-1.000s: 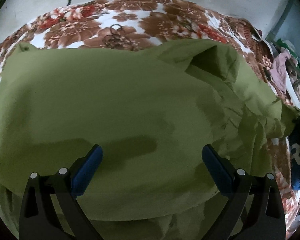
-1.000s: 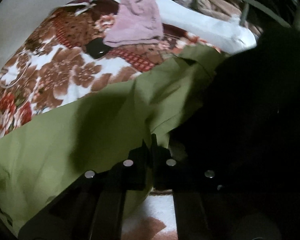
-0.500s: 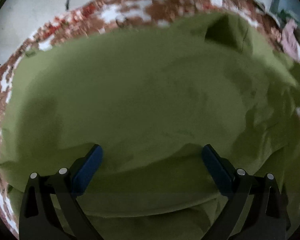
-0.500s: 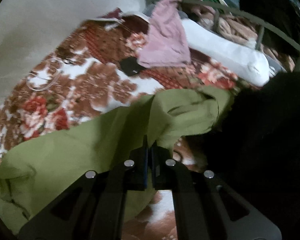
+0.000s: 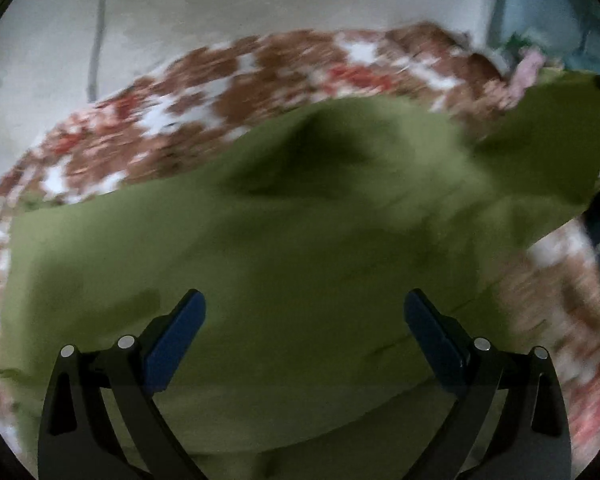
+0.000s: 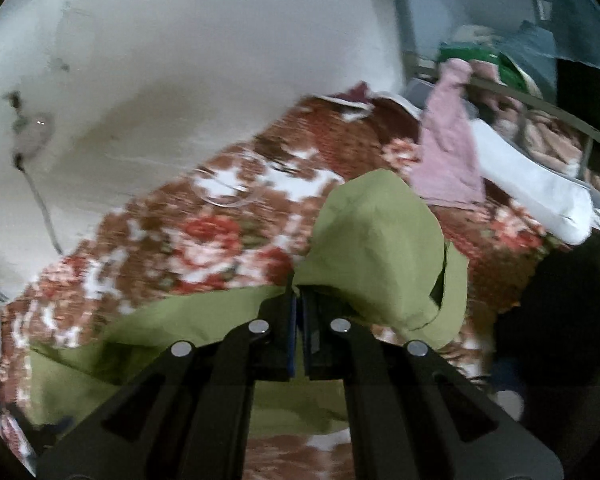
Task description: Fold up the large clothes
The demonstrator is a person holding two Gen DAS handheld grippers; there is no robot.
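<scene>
Your right gripper has its jaws pressed together on a bunched edge of the green garment, and the pinched cloth puffs up in a loose hood just beyond the fingertips, lifted clear of the floral bedspread. From that pinch the fabric trails down and to your left, where the rest of it lies across the bed. Your left gripper has its jaws wide apart and grips nothing; it hovers over the broad middle of the green garment, which spreads beneath and ahead of it over the floral bedspread, with one raised flap running off toward the upper right of that view. So the relation that matters is this: the garment's long axis appears to run side to side across the left view, the held edge sits at its right end, and the flat body lies to the left of your right claw. By my reading, the fold means carrying the right-hand pinch leftward over that body, while the left claw, already nearest the middle, can press or catch the cloth there. The left view is blurred, so I cannot tell exactly where the far hem lies. The pink cloth at the head of the bed sits well apart from the held corner.
</scene>
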